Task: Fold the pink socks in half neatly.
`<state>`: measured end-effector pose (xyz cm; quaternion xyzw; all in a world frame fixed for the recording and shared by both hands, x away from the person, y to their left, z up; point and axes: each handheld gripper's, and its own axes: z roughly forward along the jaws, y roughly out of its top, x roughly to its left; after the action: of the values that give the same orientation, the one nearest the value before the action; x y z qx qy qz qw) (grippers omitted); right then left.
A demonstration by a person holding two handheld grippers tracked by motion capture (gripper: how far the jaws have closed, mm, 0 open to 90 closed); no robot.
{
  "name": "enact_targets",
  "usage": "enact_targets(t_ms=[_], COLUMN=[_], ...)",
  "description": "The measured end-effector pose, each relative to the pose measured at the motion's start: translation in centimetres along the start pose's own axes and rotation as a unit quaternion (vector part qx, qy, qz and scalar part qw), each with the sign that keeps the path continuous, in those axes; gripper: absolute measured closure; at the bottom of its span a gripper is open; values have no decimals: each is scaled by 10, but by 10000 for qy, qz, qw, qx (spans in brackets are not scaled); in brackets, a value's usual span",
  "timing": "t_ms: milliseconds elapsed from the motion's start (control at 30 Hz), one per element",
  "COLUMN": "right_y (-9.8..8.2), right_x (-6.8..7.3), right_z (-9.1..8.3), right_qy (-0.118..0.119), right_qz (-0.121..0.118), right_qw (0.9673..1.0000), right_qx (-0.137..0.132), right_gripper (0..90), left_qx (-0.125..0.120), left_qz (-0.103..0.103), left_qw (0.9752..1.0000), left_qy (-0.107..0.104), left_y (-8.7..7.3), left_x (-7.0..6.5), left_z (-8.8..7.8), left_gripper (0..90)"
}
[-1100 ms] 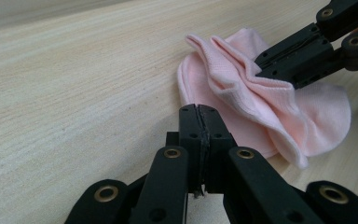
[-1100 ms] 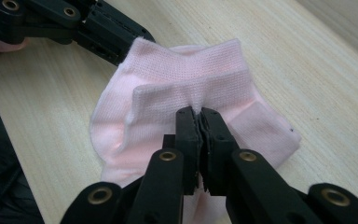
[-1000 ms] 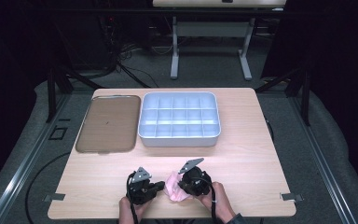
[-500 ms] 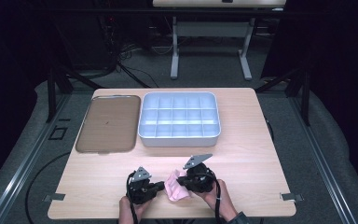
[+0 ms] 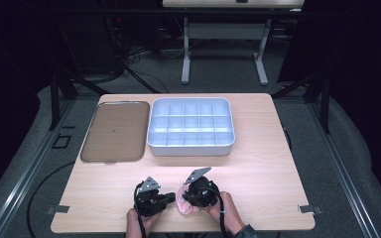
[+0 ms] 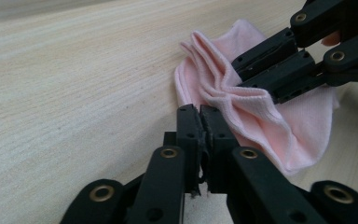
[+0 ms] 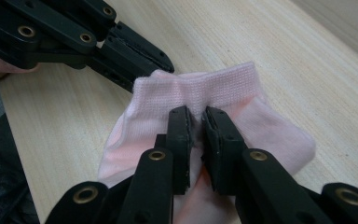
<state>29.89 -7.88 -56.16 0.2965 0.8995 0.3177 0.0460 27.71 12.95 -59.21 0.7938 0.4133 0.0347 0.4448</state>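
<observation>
Pale wooden table (image 5: 258,163) fills the lower frame, and at its bottom centre lies a pink sock (image 6: 261,116), soft, light and floppy, best pinched at its ribbed cuff (image 7: 214,88). My left gripper (image 6: 200,109) and right gripper (image 7: 196,116), jaws just easing apart, pinch bunched folds.

A grey compartment tray (image 5: 191,126) sits on the wooden table (image 5: 263,168) toward the far edge, about midway along it, divided into rows of small open cells. Just beside it, toward the far left corner, lies a flat brown tray (image 5: 114,130) with rounded corners. The two are close together but apart. Beyond the table stands a white table frame (image 5: 224,54) on the grey floor.
</observation>
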Motion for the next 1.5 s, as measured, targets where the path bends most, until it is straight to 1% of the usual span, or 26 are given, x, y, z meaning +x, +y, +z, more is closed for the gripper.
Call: enact_targets(t_ms=[100, 133, 200, 267, 300, 367, 400, 467, 533, 567, 600, 633, 733, 800, 867, 933, 967, 1033, 1067, 1133, 1200, 1267, 1367, 1433, 1467, 1500], right_y=[-1, -1, -1, -1, -1, -1, -2, -2, -2, -3, -4, -5, -7, -10, -16, -21, -23, -26, -28, -30, -32, -34, -37, -38, -38, -38], right_x=[-1, 0, 1, 2, 2, 2, 2, 3, 3, 5, 6, 7, 9, 8, 3, -4, -7, -9, -10, -9, -8, -8, -12, -13, -13, -13], right_z=[0, 0, 0, 0, 0, 0, 0, 0, -1, -1, -2, -1, -7, -18, -30, -36, -36, -31, -28, -22, -16, -16, -14, -14, -14, -14], right_qy=[14, -18, -35, -54, -39, -30, -23, -35, 67, 42, -30, 39, 8, -75, -125, -203, -239, -348, -363, -512, -563, -560, -436, -446, -442, -455], right_qz=[-45, -66, -110, -150, -188, -228, -235, -247, -349, -419, -541, -565, -657, -600, -445, -164, -50, 67, 65, -28, -81, -17, 125, 209, 209, 191], right_qw=[10000, 10000, 9999, 9999, 9998, 9997, 9997, 9997, 9994, 9991, 9985, 9984, 9977, 9976, 9975, 9978, 9978, 9983, 9987, 9985, 9983, 9983, 9987, 9984, 9984, 9984], right_qx=[42, 43, 59, 63, 89, 78, 60, 39, 35, -34, 12, -78, -141, -344, -529, -615, -609, -461, -358, -206, -115, -171, -226, -268, -275, -262], right_gripper=[784, 776, 762, 747, 733, 713, 691, 602, 484, 439, 405, 380, 294, 345, 354, 351, 344, 335, 333, 325, 315, 305, 304, 291, 285, 275], left_qx=[-27, -109, -413, -560, -563, -462, -321, -88, 72, 131, 171, 231, 202, 198, 173, 134, 112, 89, 75, 48, 32, 33, 78, 17, -134, -197], left_qz=[-93, -114, -154, 6, 97, 306, 456, 546, 578, 602, 586, 629, 594, 618, 636, 661, 631, 652, 641, 678, 693, 692, 737, 833, 796, 778], left_qw=[9999, 9999, 9990, 9984, 9983, 9984, 9984, 9985, 9982, 9979, 9979, 9974, 9977, 9975, 9973, 9972, 9975, 9973, 9975, 9972, 9971, 9972, 9968, 9958, 9961, 9961], left_qy=[-36, -7, -36, -39, -80, -88, -31, 60, 148, 197, 214, 270, 251, 286, 314, 311, 305, 313, 304, 317, 308, 290, 312, 380, 361, 359], left_y=[1, 3, 8, 17, 22, 29, 31, 29, 25, 23, 21, 18, 14, 13, 12, 11, 10, 9, 8, 7, 7, 7, 9, 12, 14, 16], left_x=[3, 3, 1, -6, -10, -18, -21, -22, -21, -20, -20, -18, -17, -19, -19, -18, -19, -18, -19, -19, -18, -17, -18, -18, -18, -18], left_z=[-4, -8, -20, -30, -33, -30, -25, -15, -8, -5, -3, 0, 3, 3, 4, 3, 3, 3, 3, 3, 3, 2, 1, -3, -8, -11], left_gripper=[790, 786, 781, 781, 780, 780, 781, 787, 803, 806, 808, 811, 818, 819, 821, 823, 823, 823, 823, 824, 824, 823, 820, 809, 807, 806])
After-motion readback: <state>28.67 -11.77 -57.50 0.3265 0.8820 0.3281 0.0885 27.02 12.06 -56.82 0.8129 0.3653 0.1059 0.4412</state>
